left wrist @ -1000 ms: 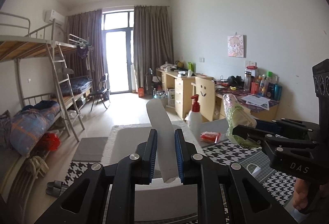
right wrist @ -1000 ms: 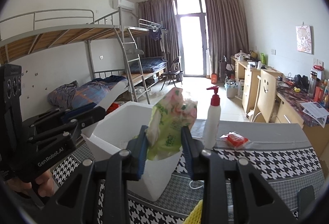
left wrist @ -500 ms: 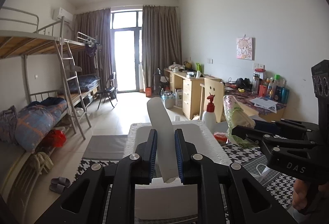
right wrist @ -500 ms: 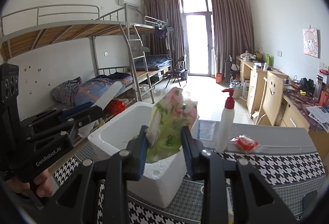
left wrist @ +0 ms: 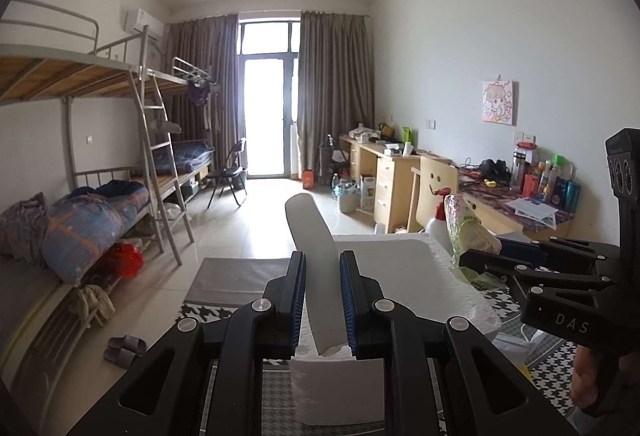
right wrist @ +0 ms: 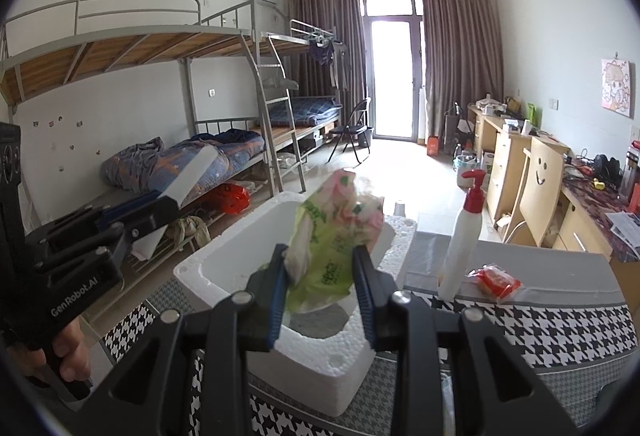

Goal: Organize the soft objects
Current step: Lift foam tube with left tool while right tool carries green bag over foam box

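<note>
Two grippers: both are held over a white foam box (right wrist: pixel 224 268) that stands on the counter (right wrist: pixel 560 324), which wears a black-and-white houndstooth cover.
Left gripper (left wrist: pixel 322 300): its jaws are clamped on a flat white strip (left wrist: pixel 316 260) that sticks up and tilts away from the camera; in the right wrist view the same gripper (right wrist: pixel 160 208) hangs at the box's left side.
Right gripper (right wrist: pixel 320 276): its pads pinch a crumpled green and pink soft pack (right wrist: pixel 336 236), held above the box's open top.
Soft pack from the left wrist view: it shows at the box's right rim (left wrist: pixel 468 236), in the right gripper (left wrist: pixel 480 260).
Counter, right of the box: a white pump bottle (right wrist: pixel 460 244) with a red top stands upright; just beside it lies a small red packet (right wrist: pixel 496 280).
Hands: a hand (right wrist: pixel 68 352) grips the left gripper's handle.
</note>
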`<state>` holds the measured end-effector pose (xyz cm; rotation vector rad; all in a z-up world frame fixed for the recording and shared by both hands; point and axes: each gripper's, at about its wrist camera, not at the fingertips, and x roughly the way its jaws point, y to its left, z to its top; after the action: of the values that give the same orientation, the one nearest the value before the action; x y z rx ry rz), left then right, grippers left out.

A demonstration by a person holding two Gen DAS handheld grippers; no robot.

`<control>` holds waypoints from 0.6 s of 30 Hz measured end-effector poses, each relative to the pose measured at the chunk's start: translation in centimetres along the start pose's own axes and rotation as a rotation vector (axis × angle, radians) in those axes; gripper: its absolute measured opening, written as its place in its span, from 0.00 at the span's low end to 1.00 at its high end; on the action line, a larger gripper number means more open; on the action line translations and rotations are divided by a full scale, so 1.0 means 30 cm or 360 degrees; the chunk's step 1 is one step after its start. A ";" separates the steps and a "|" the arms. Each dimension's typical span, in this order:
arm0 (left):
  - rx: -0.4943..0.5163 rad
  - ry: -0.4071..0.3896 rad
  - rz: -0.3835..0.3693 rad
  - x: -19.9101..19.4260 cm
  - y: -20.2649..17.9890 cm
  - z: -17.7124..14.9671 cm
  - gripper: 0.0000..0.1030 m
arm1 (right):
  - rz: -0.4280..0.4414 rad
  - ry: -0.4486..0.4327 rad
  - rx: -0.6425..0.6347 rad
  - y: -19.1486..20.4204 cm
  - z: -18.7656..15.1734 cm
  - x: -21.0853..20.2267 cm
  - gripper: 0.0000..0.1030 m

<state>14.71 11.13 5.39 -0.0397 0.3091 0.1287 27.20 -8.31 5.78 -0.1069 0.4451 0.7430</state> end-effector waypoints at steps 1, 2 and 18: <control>-0.0008 0.0007 -0.0003 0.002 0.007 -0.002 0.18 | 0.0002 0.0003 -0.0003 0.002 0.002 0.002 0.35; -0.0017 0.0012 -0.0006 0.002 0.013 -0.004 0.18 | 0.0003 0.0007 -0.0007 0.002 0.004 0.007 0.35; -0.0053 0.0014 0.0049 -0.016 0.068 -0.021 0.18 | 0.0025 0.0068 -0.0019 0.005 0.012 0.078 0.35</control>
<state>13.80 13.07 4.90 -0.0684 0.3167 0.1643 28.75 -6.63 5.12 -0.1308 0.4830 0.7598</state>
